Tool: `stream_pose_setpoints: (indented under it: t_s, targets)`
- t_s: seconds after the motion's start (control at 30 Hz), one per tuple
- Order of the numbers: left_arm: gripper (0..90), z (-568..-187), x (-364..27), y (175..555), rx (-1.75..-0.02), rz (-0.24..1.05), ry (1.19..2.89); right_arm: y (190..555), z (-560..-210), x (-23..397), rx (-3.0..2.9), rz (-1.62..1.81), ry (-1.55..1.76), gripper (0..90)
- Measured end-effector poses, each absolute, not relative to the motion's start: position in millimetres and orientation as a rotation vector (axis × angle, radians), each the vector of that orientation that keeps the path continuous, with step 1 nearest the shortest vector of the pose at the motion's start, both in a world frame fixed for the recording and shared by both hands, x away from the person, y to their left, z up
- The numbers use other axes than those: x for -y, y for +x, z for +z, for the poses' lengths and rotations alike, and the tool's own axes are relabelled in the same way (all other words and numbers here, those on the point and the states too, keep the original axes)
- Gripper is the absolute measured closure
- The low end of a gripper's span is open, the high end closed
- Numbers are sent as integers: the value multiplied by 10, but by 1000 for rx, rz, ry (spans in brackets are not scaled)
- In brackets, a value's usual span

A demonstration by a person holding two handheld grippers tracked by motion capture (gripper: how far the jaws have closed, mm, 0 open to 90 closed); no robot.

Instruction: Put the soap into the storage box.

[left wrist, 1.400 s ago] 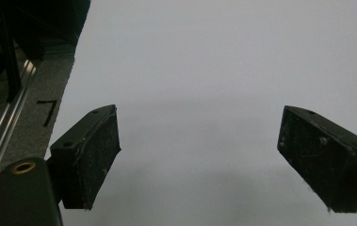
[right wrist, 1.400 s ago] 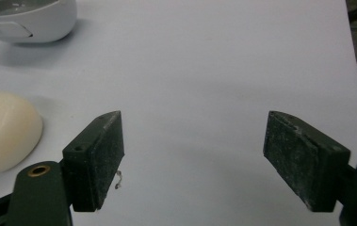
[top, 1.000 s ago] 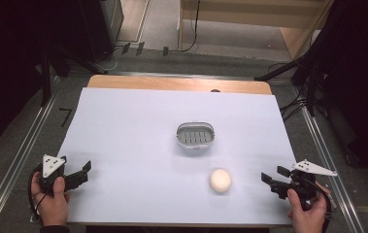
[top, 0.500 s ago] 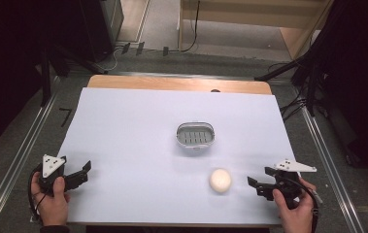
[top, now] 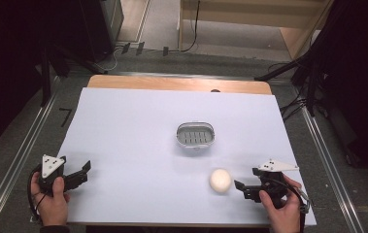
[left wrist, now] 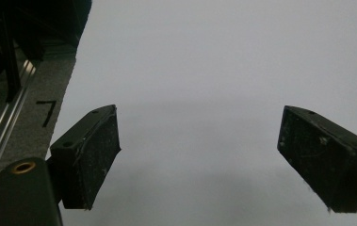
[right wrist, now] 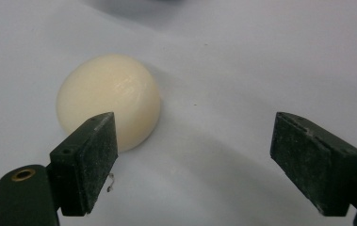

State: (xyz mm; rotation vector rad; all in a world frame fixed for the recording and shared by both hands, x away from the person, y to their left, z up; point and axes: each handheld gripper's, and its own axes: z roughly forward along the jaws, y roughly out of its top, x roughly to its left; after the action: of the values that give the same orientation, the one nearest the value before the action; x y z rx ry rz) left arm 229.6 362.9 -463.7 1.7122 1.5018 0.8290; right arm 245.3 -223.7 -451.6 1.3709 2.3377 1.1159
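**Right gripper, jaws parted, lined up on the soap bar**

Item 1. Right gripper (top: 243,189). You held it low over the white table cover (top: 138,126), near the front edge, jaws pointing across the sheet toward the pale bar. The jaws had just been opening and stood apart with nothing between them. That width looked chosen to pass around the bar, which is broader than a closed pair would admit.

Item 2. Soap bar (right wrist: 109,100), cream, rounded, domed side up. It lay just ahead of your right gripper's jaws and off to the side of the left-hand pad (right wrist: 89,160), near it but not between the pads and not touched. Judged from this, the approach was a little off line; the gripper needed to shift sideways before closing.

Item 3. Soap dish (top: 195,136), grey, slotted floor, empty. It sat farther out beyond the bar, the likely resting place for it.

Item 4. Left gripper (left wrist: 199,155). You kept it well apart from the bar, at the opposite front corner, jaws wide over bare sheet, holding nothing; seemingly parked out of the way.
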Motion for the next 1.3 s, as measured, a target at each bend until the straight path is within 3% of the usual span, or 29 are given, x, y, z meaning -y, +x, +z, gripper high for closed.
stream_pose_setpoints:
  t_s: [0.6,0.83,1.3]
  targets:
    - [144,-4638,-3628,2298,-1501,828,1712,2426,-4539,1986,-2405,1068,1329,127]
    - [145,-4637,-3627,2299,-1504,828,1713,2434,-4548,1905,-2414,1059,1345,38]
    - [145,-4638,-3627,2299,-1504,828,1713,2436,-4584,1774,-2439,1027,1343,35]
